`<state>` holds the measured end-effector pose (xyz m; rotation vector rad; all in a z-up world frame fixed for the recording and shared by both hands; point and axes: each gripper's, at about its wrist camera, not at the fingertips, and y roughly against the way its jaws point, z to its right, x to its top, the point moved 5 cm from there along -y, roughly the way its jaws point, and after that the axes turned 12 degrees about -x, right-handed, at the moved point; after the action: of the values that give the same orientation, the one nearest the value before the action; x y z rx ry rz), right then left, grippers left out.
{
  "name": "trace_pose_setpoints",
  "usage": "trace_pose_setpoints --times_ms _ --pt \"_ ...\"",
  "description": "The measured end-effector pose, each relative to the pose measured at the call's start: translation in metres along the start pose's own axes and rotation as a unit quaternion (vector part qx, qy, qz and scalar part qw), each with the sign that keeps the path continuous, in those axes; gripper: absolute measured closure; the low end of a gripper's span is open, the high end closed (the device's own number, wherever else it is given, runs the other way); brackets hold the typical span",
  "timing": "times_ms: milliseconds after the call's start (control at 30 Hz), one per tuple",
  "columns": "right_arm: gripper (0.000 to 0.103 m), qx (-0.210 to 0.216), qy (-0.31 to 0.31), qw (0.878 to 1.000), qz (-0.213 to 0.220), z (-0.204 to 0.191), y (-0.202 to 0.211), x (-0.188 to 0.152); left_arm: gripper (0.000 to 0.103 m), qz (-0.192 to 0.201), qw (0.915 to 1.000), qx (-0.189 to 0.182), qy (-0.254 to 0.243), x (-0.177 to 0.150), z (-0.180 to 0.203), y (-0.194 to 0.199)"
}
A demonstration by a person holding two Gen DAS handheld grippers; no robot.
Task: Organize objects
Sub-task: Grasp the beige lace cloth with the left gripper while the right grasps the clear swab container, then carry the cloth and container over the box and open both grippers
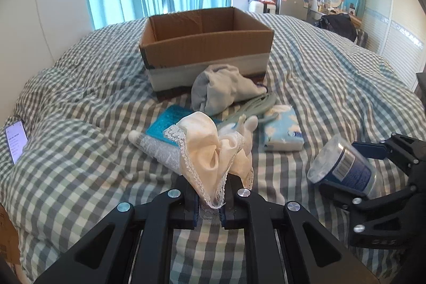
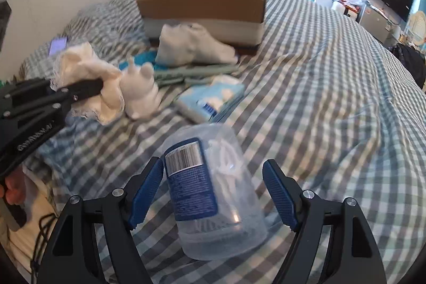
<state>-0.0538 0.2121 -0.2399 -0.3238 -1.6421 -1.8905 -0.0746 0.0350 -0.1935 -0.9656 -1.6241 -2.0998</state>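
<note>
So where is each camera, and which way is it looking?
Left wrist: on the left tool, facing across the bed to the cardboard box; its fingers pinch a cream lace cloth, the right tool at the side.
Right wrist: on the right tool, facing the box; open fingers flank a clear jar; left tool and a fingertip show.
Both share box, cloth, jar.

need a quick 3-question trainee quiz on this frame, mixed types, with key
1. True or false: the left tongs are shut on the cream lace-trimmed cloth.
2. The clear plastic jar with a blue label lies: A) inside the brown cardboard box B) between the open right tongs on the checked bed cover C) on the phone
3. Fill in: the blue-and-white tissue pack lies on the ____.

Key: 1 true; 2 B; 3 bed cover
</note>
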Motion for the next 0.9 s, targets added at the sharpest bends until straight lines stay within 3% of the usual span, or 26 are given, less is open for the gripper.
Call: trace_pose_setpoints --times_ms 167,367,667,900 --pt "0.035 -0.024 0.015 1.000 -0.001 -0.008 -0.001 -0.001 0.093 0.013 0.9999 0.001 0.005 0.002 -0.002 0.010" --pt "0.038 -0.011 -0.006 0.999 0.049 -0.003 0.029 0.023 0.092 0.040 0.9992 0.003 0.000 0.021 -0.001 0.029" --pt "0.039 -0.006 -0.021 0.989 0.149 0.022 0.084 0.113 0.093 0.080 0.9968 -0.007 -0.002 0.093 -0.015 0.042" --pt "0.039 0.007 -0.026 0.981 0.194 0.041 0.093 0.199 0.092 0.111 0.9938 0.005 -0.009 0.170 -0.037 0.032"
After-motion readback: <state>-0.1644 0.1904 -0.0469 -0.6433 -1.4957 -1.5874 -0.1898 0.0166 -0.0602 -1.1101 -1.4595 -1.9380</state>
